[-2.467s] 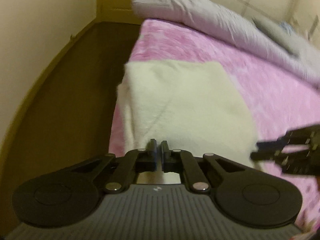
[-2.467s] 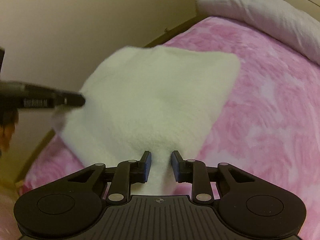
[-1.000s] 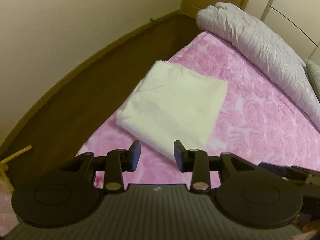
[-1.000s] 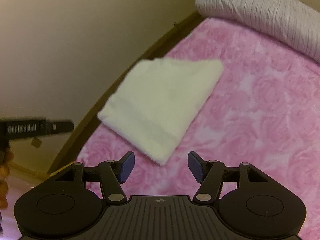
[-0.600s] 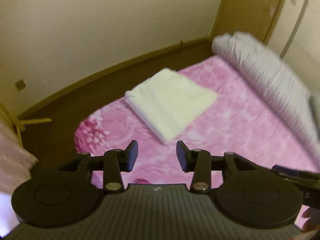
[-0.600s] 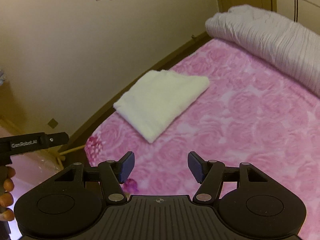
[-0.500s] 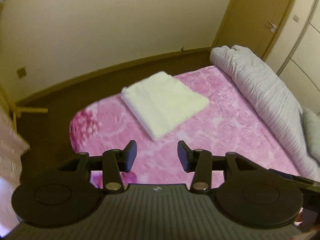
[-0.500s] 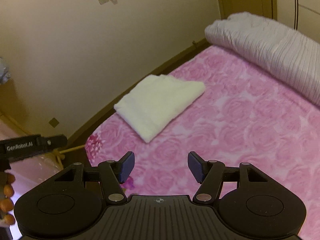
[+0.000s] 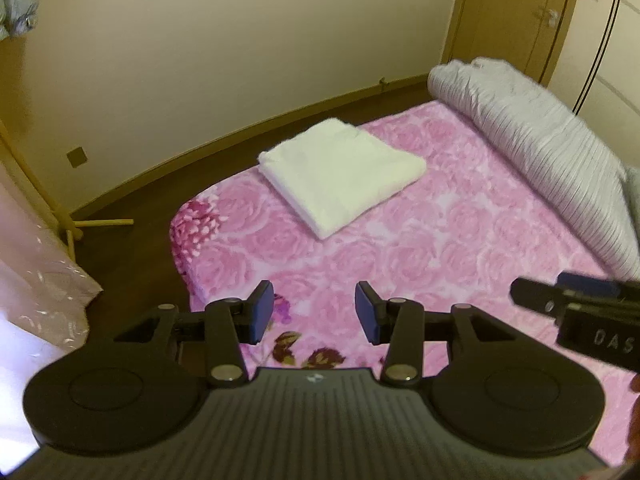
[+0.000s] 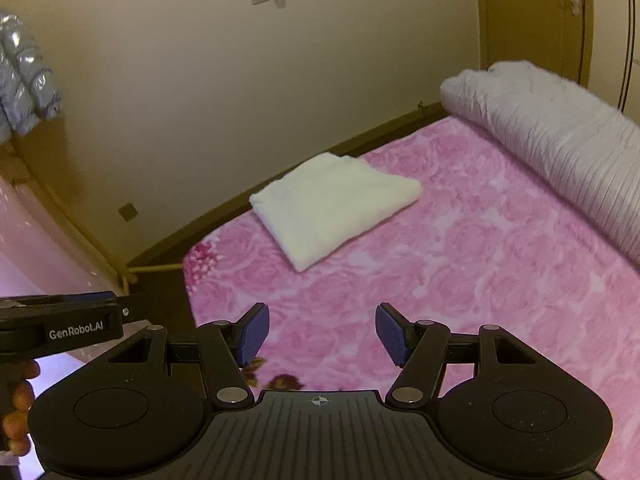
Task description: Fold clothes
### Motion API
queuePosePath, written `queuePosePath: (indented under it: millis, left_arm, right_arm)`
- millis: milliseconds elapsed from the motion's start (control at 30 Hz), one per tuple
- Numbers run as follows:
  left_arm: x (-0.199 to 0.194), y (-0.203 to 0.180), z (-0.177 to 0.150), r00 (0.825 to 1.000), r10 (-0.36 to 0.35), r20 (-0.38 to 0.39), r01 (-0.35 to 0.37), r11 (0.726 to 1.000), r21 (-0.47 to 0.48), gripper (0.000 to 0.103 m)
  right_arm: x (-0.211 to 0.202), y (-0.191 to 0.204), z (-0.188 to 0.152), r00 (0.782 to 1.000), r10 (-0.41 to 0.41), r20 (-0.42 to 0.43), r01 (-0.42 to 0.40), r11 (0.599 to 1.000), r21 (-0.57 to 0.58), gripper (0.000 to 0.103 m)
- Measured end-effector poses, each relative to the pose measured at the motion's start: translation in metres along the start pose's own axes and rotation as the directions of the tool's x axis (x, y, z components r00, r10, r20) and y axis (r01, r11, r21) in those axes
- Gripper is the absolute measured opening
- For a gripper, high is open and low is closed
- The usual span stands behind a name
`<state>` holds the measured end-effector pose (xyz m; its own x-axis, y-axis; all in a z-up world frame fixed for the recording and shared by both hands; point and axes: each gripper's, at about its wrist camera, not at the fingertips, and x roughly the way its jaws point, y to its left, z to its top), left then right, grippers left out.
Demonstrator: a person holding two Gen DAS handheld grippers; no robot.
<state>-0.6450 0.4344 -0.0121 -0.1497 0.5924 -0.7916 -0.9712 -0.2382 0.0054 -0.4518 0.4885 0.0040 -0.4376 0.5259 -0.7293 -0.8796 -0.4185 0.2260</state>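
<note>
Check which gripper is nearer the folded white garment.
Left, marginally. The left gripper and right gripper both hang open, short of the folded white garment, neither touching it; it sits on the pink blanket.

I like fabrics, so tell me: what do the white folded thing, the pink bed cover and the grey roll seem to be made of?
The white folded garment looks like soft, fuzzy fleece or terry: matte, with blurry edges. The pink bed cover seems plush, with a raised rose pattern and a slight sheen. The grey rolled quilt looks like woven cotton or similar, with fine stripes and puffy wrinkles. All are guesses from looks.
</note>
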Motion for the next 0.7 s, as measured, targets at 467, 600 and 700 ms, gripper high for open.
queuePosePath:
  millis: [467,600,700]
  left_arm:
    - [0.035,-0.008,0.022,0.998,0.060,0.001,-0.060,0.998,-0.001,0.040]
    - [0.042,-0.005,0.029,0.999,0.036,-0.006,-0.036,0.999,-0.001,0.039]
    - [0.046,0.000,0.032,1.000,0.013,-0.018,-0.013,1.000,-0.020,0.039]
  right_arm:
    - [0.034,-0.006,0.023,0.997,-0.059,-0.055,0.058,0.998,-0.015,0.063]
    - [0.046,-0.007,0.032,0.995,-0.054,-0.078,0.055,0.998,0.010,0.063]
    - [0.057,-0.006,0.039,0.994,-0.050,-0.098,0.052,0.999,0.014,0.063]
